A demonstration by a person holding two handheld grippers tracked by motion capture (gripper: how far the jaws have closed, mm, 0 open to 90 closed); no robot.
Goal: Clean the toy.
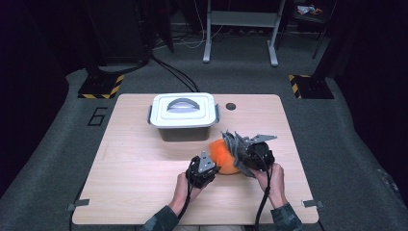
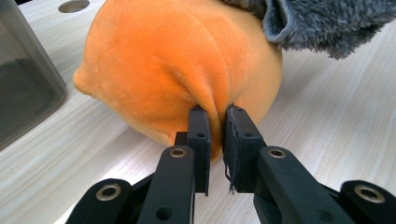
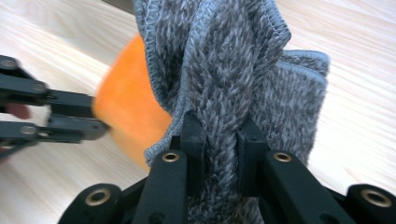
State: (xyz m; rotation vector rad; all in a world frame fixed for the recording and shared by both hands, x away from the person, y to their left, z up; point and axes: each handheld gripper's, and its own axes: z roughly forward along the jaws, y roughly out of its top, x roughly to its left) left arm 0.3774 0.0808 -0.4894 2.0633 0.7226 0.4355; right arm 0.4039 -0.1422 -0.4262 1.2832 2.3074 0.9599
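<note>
The orange plush toy [image 1: 223, 156] lies on the wooden table [image 1: 134, 163], just in front of the white lidded box [image 1: 183, 115] and a little to its right, with a narrow strip of bare wood between toy and box. The left gripper [image 2: 217, 128] comes at the toy from the side away from the box; in the left gripper view its jaws are pinched together on a fold of the orange plush, the fabric puckering between the pads. In the high view that left gripper [image 1: 204, 171] sits touching the toy's near left side.

The right gripper [image 3: 222, 135] is clamped on a bunched fold of grey cloth [image 3: 224, 70], whose stitched edges stand up above the jaws. In the high view the cloth [image 1: 233, 142] sits against the toy's right side, on the side nearer the box, with the right gripper [image 1: 257, 156] just right of it.

Left of the toy, and left of the box's front, a wide stretch of bare table runs to the left edge. Right of the toy a narrower band of wood reaches the right edge. Beyond the box's right corner lies a small round hole [image 1: 231, 106] in the tabletop. The near edge of the table lies close behind both hands.
</note>
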